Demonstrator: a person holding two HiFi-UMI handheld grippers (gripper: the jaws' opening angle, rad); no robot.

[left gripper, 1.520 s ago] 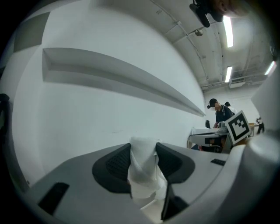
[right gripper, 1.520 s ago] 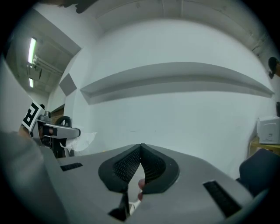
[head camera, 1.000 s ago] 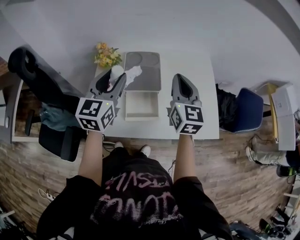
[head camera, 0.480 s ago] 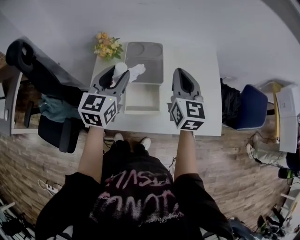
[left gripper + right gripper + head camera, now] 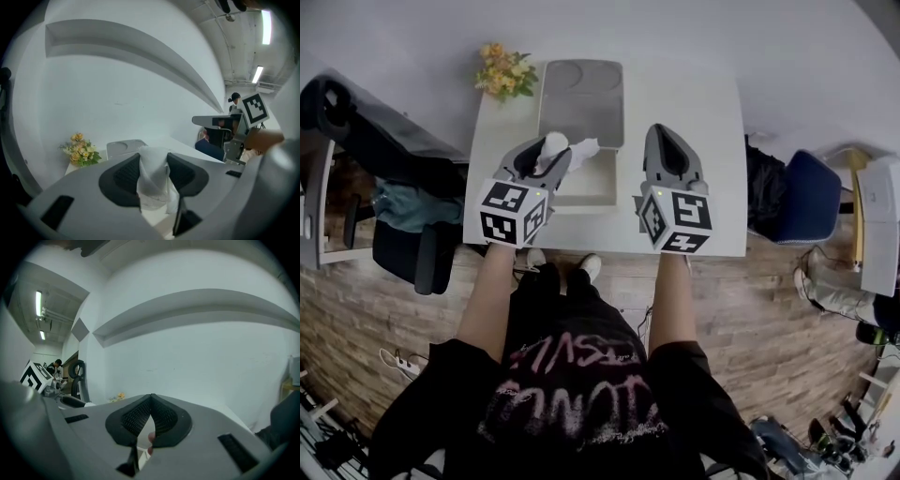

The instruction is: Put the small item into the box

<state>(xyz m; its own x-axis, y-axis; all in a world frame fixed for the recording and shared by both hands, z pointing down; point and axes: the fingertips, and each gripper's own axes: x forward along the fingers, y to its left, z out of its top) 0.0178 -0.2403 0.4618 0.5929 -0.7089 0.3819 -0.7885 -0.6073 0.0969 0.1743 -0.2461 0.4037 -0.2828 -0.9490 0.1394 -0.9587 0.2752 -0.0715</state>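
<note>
My left gripper (image 5: 553,150) is shut on a small item wrapped in white film (image 5: 555,143), held over the left part of the open white box (image 5: 602,190) on the white table (image 5: 712,122). In the left gripper view the wrapped item (image 5: 153,180) fills the gap between the dark ribbed pads (image 5: 125,174) of the left gripper (image 5: 153,161). The box's grey lid (image 5: 581,101) lies just behind the box. My right gripper (image 5: 667,141) hovers to the right of the box; in the right gripper view its (image 5: 151,400) tips meet, with nothing held.
Yellow flowers (image 5: 501,75) stand at the table's far left corner, also in the left gripper view as flowers (image 5: 79,150). A black chair (image 5: 356,127) is left of the table and a blue chair (image 5: 811,202) right of it. White wall lies beyond.
The left gripper has come down and to the right with the wrapped item, from beside the box to over its left part. The right gripper has sunk slightly.
</note>
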